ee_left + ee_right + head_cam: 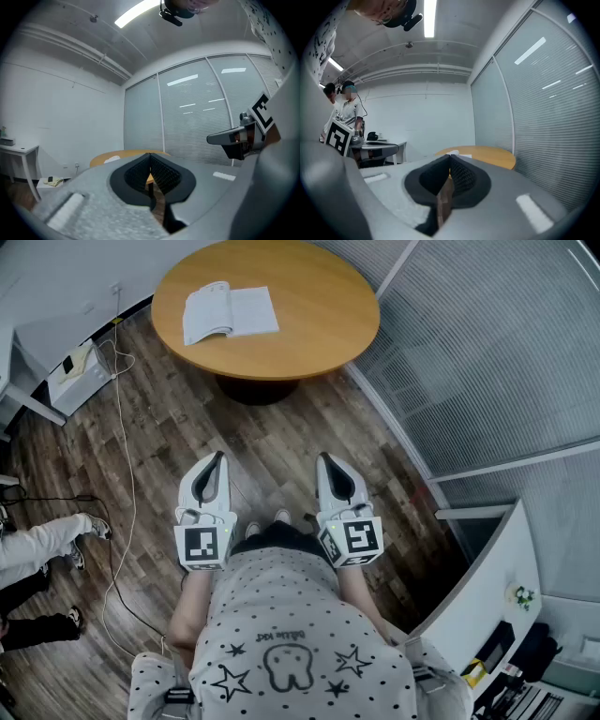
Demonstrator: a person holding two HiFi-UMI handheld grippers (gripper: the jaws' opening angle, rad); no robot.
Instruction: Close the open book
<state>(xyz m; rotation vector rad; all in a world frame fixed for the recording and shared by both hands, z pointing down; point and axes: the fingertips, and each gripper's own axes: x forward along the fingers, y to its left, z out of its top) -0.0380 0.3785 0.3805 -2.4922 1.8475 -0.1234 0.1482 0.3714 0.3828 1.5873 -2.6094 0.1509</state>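
Head view, looking steeply down: a person in a dotted shirt stands on a dark wooden floor (178, 423) and holds the left gripper (220, 457) and the right gripper (323, 458) side by side at waist height, both aimed forward toward a round wooden table (319, 329). Bare floor lies between the grippers and the table's near edge. A glass wall with blinds (487, 352) runs close along the right, and a white cabinet (492, 587) stands at lower right. On the left a thin white cable (128, 474) trails across the floor, and another person's legs (37, 545) reach in from the edge. The open book (230, 312) lies flat on the table's far left part, well apart from both grippers and slightly left of the left one. The left gripper view shows its jaws pressed together with nothing between them, the table's rim and a sliver of the book just above them, and a white desk (18, 150) against the left wall. The right gripper view shows its jaws likewise together and empty, and, unlike the other views, a person standing (347, 105) by a desk at far left.
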